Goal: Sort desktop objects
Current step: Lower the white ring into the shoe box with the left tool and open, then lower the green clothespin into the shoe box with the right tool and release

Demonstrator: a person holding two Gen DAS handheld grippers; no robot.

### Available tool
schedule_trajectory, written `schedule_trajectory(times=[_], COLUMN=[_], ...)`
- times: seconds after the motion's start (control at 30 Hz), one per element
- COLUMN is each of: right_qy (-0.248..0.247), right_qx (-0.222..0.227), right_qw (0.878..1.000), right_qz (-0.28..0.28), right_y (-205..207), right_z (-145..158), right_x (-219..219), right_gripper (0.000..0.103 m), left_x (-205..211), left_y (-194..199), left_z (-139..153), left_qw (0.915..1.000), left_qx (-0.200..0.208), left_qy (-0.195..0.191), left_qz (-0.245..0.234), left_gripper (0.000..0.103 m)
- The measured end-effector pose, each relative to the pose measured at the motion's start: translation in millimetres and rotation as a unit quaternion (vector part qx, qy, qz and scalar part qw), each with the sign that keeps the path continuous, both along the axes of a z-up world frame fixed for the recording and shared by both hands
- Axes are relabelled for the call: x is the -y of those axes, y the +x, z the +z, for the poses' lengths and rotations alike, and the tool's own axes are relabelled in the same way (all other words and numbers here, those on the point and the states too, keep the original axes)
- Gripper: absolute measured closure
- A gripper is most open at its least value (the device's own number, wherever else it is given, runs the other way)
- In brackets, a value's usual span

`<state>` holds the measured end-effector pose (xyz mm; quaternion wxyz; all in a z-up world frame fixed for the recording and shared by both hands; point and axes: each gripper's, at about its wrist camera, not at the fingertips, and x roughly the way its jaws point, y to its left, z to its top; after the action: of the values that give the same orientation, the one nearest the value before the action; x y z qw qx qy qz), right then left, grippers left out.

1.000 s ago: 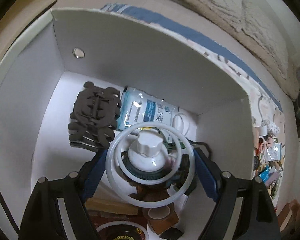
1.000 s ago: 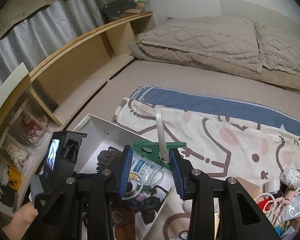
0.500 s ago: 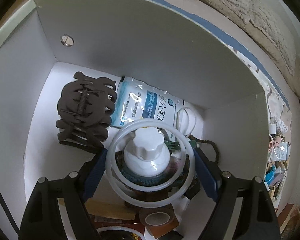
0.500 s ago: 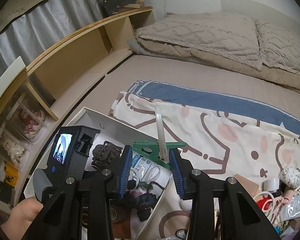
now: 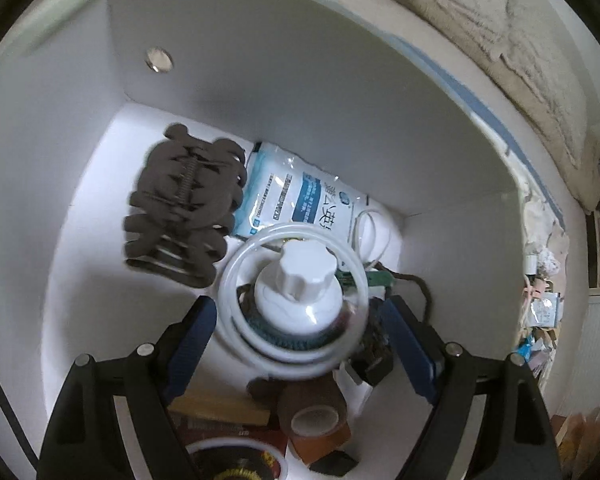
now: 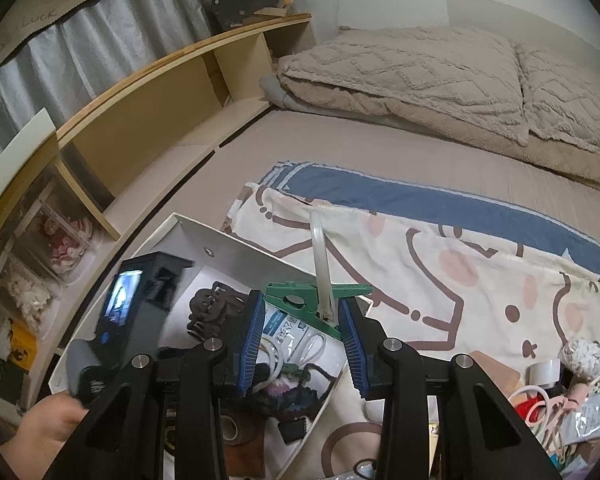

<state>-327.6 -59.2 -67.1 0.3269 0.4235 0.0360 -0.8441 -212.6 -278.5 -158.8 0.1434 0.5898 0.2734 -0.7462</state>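
Left gripper [image 5: 296,344] sinking deeper into the white box [image 5: 260,92]

Its jaws are clamping the clear-ringed white bottle [image 5: 296,292], the brown hair claw [image 5: 184,208] now larger at ten o'clock; the right gripper [image 6: 302,340] is staying clamped on the green clip [image 6: 300,300].

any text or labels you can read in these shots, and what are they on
"LUCK": handwritten on the brown paper strip above the grey curtain; other writing on the strip is too faint to read.
Blue and white packet in the white box: large Chinese characters and smaller lines, too blurred to quote.
Round yellow lettering on the dark lid at the bottom edge: unreadable.
Small screen on the left gripper: no legible text.
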Motion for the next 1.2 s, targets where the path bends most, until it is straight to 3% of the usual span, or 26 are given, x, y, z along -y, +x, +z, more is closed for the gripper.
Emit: schedule_trajectory(times=[0.23,0.43,0.6,0.7,0.9,1.2], right_qy=[-0.009,0.005,0.027,0.042,0.081,0.163], right_qx=[0.011,0.042,0.046,0.046,0.059,0.059], right_qw=[1.000,0.998,0.996,0.994,0.989,0.973], right_qz=[0.006,0.055,0.073,0.086,0.109,0.151], right_y=[0.8,7.2,13.1,16.6,22.1,39.6], right_z=[-0.1,-17.1,-29.5,-35.1,-53.9,-79.4], right_x=[3.0,19.7,30.4,36.9,48.6,71.8], right_gripper=[0.064,0.065,0.065,0.065,0.065,0.065], left_x=[-17.8,-42.9,-46.1,-49.1,-47.4,-37.6], left_y=[20.2,35.0,56.3,71.8,93.7,124.2], left_z=[31.2,57.2,70.8,79.4,86.8,100.7], left_qw=[0.9977,0.9863,0.9782,0.9717,0.9709,0.9571], left_qx=[-0.046,-0.092,-0.126,-0.146,-0.162,-0.189], left_qy=[-0.028,-0.104,-0.126,-0.156,-0.149,-0.200], left_qz=[-0.041,-0.090,-0.106,-0.101,-0.095,-0.090], left_gripper=[0.017,0.017,0.017,0.017,0.017,0.017])
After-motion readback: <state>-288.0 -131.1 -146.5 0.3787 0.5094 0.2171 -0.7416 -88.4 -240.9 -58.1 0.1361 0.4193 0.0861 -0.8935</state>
